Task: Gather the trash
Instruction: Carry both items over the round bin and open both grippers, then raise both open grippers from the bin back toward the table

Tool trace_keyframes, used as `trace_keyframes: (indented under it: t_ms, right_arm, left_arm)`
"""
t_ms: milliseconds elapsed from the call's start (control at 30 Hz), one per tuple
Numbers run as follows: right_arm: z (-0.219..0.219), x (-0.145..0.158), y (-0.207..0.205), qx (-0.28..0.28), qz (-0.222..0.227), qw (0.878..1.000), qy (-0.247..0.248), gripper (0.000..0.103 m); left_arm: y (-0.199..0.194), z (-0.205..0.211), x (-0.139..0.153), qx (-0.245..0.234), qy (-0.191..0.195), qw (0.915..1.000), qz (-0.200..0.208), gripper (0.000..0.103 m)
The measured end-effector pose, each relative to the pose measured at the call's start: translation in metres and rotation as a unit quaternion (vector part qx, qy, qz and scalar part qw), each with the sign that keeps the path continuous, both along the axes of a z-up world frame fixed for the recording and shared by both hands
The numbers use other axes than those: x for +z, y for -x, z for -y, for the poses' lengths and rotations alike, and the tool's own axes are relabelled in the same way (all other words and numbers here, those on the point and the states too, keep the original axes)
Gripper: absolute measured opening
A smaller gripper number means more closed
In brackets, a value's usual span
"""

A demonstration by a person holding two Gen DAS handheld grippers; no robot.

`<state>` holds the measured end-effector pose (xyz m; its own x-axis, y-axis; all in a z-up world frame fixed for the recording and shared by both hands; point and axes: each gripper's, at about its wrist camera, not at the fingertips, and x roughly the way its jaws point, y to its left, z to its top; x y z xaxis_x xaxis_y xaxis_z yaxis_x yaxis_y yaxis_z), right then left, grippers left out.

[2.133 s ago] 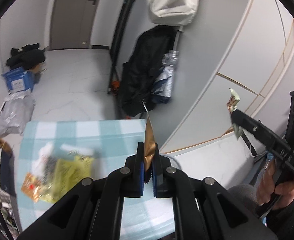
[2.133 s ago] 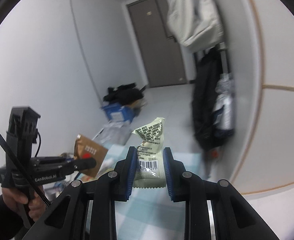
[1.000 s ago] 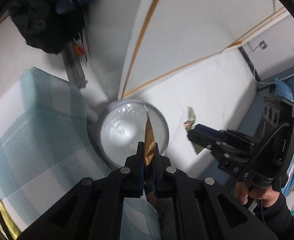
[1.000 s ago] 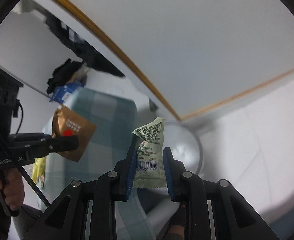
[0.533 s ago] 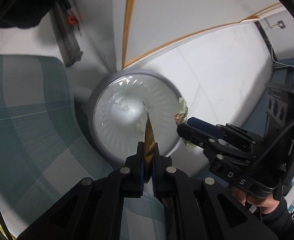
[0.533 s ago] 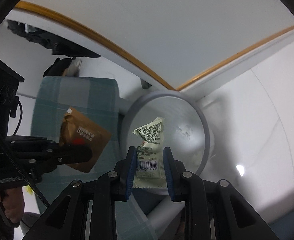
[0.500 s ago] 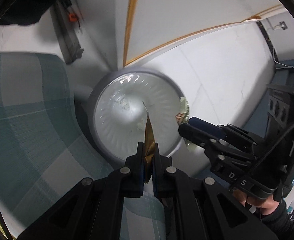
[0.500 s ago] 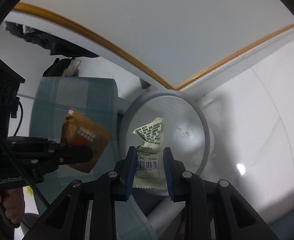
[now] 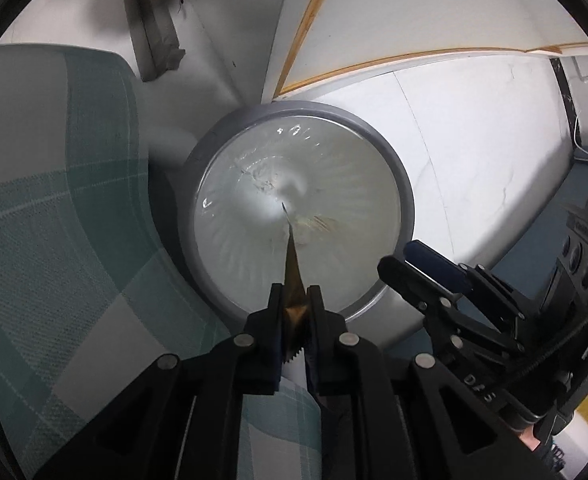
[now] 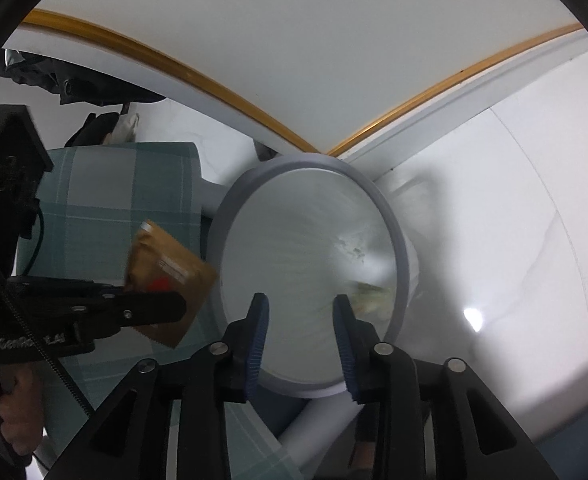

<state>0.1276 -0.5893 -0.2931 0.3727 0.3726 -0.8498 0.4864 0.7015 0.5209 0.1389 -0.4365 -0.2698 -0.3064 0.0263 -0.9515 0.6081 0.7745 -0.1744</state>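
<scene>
A round grey trash bin [image 9: 404, 196] with a clear liner stands on the floor beside the table; it also shows in the right wrist view [image 10: 398, 236]. My left gripper [image 9: 294, 300] is shut on a brown wrapper [image 9: 292, 264], held edge-on over the bin; the right wrist view shows the wrapper [image 10: 166, 268] at the bin's left rim. My right gripper [image 10: 300, 312] is open and empty above the bin. A pale green wrapper [image 10: 368, 294] lies blurred inside the bin, also seen in the left wrist view [image 9: 314, 226].
A table with a teal checked cloth [image 9: 54, 220] lies left of the bin, also in the right wrist view [image 10: 106, 200]. White cabinet panels with gold trim [image 10: 214, 80] stand behind the bin. A white tiled floor [image 9: 474, 140] lies to the right.
My right gripper opened and let go of the pale green wrapper, which dropped into the bin. My left gripper moved closer over the bin, still holding the brown wrapper.
</scene>
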Motion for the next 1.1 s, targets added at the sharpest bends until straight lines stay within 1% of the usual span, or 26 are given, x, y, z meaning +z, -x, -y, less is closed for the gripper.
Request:
trace_keyframes:
  t_ms: [100, 233, 333, 367, 400, 433, 467, 500, 600, 700, 767, 800, 900, 967, 1000, 1033, 1067, 1100]
  right_arm:
    - [0.003, 0.007, 0.006, -0.004, 0.002, 1.0, 0.0, 0.04]
    - [0.007, 0.013, 0.014, -0.014, 0.01, 1.0, 0.003, 0.044]
    - [0.015, 0.02, 0.024, -0.032, 0.014, 0.999, 0.005, 0.048]
    - [0.017, 0.022, 0.027, -0.036, 0.015, 0.999, 0.005, 0.048]
    - [0.019, 0.025, 0.031, -0.041, 0.016, 0.999, 0.007, 0.049]
    - [0.02, 0.027, 0.033, -0.042, 0.016, 0.999, 0.009, 0.049]
    - [0.022, 0.03, 0.035, -0.044, 0.016, 0.999, 0.012, 0.05]
    - [0.024, 0.034, 0.038, -0.045, 0.017, 0.999, 0.016, 0.051]
    - [0.028, 0.047, 0.043, -0.048, 0.022, 0.998, 0.025, 0.052]
    - [0.033, 0.069, 0.05, -0.056, 0.037, 0.997, 0.038, 0.053]
    - [0.036, 0.085, 0.053, -0.063, 0.047, 0.996, 0.046, 0.055]
    - [0.037, 0.096, 0.055, -0.067, 0.057, 0.995, 0.051, 0.057]
    - [0.034, 0.127, 0.058, -0.07, 0.084, 0.991, 0.072, 0.058]
    - [0.029, 0.147, 0.058, -0.068, 0.1, 0.989, 0.085, 0.058]
    - [0.025, 0.16, 0.059, -0.067, 0.112, 0.987, 0.096, 0.058]
    - [0.021, 0.172, 0.059, -0.064, 0.121, 0.985, 0.105, 0.059]
    - [0.017, 0.182, 0.059, -0.062, 0.13, 0.983, 0.113, 0.059]
    - [0.013, 0.193, 0.06, -0.059, 0.137, 0.981, 0.121, 0.061]
  left_arm:
    - [0.001, 0.001, 0.002, -0.005, -0.003, 1.0, 0.007, 0.013]
    - [0.001, -0.002, 0.0, -0.004, -0.01, 0.9999, 0.003, 0.014]
    - [0.0, -0.003, 0.0, -0.005, -0.015, 0.9998, 0.01, 0.015]
    - [0.0, -0.004, 0.001, -0.004, -0.014, 0.9998, 0.013, 0.018]
    - [0.001, -0.004, 0.003, -0.004, -0.013, 0.9998, 0.015, 0.024]
    - [0.001, -0.005, 0.007, -0.004, -0.009, 0.9997, 0.021, 0.028]
    - [0.002, -0.005, 0.011, -0.005, -0.004, 0.9996, 0.027, 0.036]
    - [0.003, -0.005, 0.017, -0.008, 0.006, 0.9994, 0.032, 0.04]
    - [0.007, -0.008, 0.037, -0.019, 0.034, 0.9978, 0.054, 0.04]
    - [0.008, -0.017, 0.063, -0.012, 0.063, 0.9942, 0.086, 0.047]
    - [0.009, -0.027, 0.088, -0.001, 0.091, 0.9893, 0.114, 0.048]
    - [0.009, -0.031, 0.095, 0.004, 0.1, 0.9872, 0.124, 0.048]
    - [0.012, -0.046, 0.131, 0.022, 0.134, 0.977, 0.165, 0.048]
    - [0.015, -0.057, 0.155, 0.032, 0.149, 0.9675, 0.202, 0.048]
    - [0.016, -0.066, 0.171, 0.045, 0.157, 0.9588, 0.233, 0.048]
    - [0.017, -0.073, 0.181, 0.054, 0.165, 0.9525, 0.25, 0.05]
    - [0.018, -0.083, 0.196, 0.067, 0.179, 0.9443, 0.268, 0.051]
    - [0.018, -0.092, 0.208, 0.078, 0.188, 0.9382, 0.28, 0.056]
